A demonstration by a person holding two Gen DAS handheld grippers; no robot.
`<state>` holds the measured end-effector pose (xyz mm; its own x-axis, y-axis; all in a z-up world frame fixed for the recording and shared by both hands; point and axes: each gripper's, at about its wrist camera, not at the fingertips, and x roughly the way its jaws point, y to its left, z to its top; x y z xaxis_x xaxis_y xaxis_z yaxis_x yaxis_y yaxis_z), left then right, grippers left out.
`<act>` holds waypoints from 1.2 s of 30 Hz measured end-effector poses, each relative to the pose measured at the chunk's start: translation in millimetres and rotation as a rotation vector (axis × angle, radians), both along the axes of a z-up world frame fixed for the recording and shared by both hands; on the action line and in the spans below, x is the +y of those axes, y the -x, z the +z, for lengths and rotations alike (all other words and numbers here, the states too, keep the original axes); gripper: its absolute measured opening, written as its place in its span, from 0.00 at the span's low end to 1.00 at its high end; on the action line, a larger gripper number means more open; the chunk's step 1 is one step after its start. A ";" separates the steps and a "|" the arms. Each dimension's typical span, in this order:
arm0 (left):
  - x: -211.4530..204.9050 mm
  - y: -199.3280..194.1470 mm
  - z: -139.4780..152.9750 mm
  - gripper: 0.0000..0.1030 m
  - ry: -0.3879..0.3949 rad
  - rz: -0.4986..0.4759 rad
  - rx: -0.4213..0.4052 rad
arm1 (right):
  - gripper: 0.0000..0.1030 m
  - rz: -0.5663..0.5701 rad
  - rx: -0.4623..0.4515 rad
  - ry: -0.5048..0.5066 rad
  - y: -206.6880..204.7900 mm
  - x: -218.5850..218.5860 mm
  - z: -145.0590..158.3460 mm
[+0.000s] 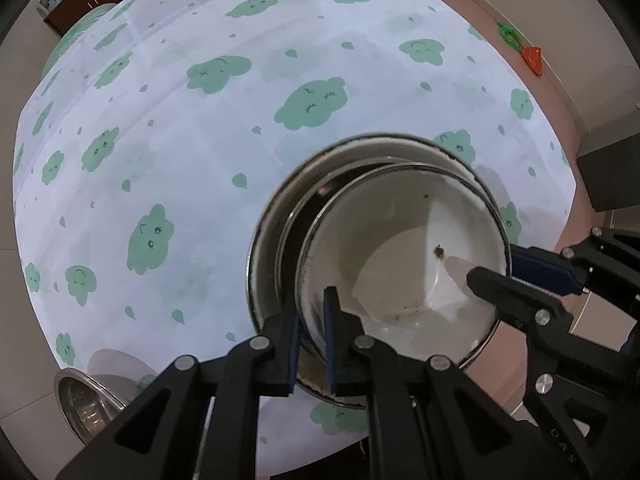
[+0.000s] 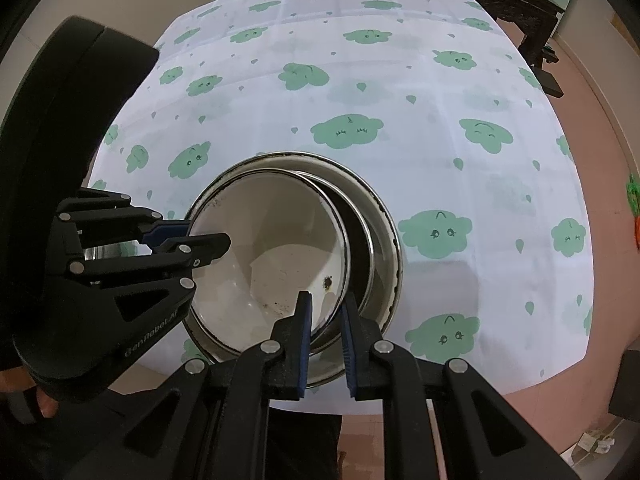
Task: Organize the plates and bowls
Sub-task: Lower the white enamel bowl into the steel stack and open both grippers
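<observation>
Two grippers are clamped on opposite rim edges of the white enamel bowl [image 1: 404,264], left gripper [image 1: 311,344] and right gripper [image 2: 326,344] each pinching it between fingers, so I'd lower it evenly into the metal bowls [image 2: 386,224] underneath, no tilting.

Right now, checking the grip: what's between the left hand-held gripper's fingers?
The white bowl's rim, pinched by the left hand-held gripper; the left wrist view shows it.

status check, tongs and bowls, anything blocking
Left tongs and right tongs both shut on white bowl rim, opposite sides. Bowl sits tilted over the nested stack. Steel bowl off to the side; nothing blocking.
</observation>
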<state>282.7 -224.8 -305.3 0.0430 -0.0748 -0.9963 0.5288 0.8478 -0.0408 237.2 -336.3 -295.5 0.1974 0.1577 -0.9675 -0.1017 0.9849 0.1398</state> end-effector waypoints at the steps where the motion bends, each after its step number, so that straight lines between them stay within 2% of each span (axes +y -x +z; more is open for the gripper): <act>1: -0.7 0.3 -1.6 0.08 -0.001 0.000 0.003 | 0.15 0.004 0.002 0.003 0.0 0.3 -0.6; 15: -1.4 -3.3 -14.6 0.09 -0.014 -0.005 0.030 | 0.15 0.028 0.019 0.025 -1.4 3.5 -7.0; 28: -7.4 -6.5 -12.2 0.10 -0.022 -0.007 0.034 | 0.15 0.052 0.010 0.062 -2.5 10.3 -10.3; 36: -7.6 -11.5 -11.4 0.11 -0.018 -0.004 0.038 | 0.15 0.046 0.011 0.052 -4.0 8.9 -9.0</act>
<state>294.2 -232.4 -316.7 0.0052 -0.0565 -0.9984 0.5305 0.8465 -0.0452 241.3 -327.4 -304.5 0.1808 0.1161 -0.9767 -0.1454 0.9853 0.0902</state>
